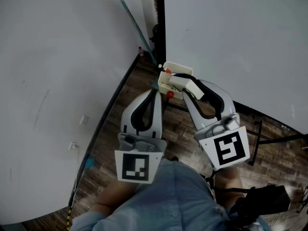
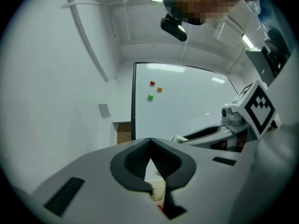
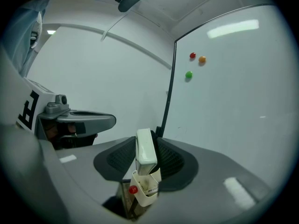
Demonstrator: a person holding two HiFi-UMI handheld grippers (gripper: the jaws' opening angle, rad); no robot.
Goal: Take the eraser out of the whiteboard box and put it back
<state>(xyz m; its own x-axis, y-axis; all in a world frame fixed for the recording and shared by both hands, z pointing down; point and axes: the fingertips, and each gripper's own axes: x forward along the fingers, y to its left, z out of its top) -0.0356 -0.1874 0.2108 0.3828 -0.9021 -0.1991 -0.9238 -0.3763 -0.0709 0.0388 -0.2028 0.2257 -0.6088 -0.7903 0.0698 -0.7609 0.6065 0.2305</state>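
Your right tool point(image 3: 146, 141) is clamped on the eraser point(image 3: 145, 150), which sits right over the mouth of the whiteboard box point(image 3: 148, 191) with its low end about at the rim. I'd say it's out, and dropping it back in is what's left. The left tool point(image 2: 150, 142) is pinched closed with nothing in it. Only the right gripper view shows the pads squeezing the eraser, in the head view it's just a white bit by the box

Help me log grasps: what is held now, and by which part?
The right gripper clamps the eraser across its broad sides; the left gripper holds nothing.
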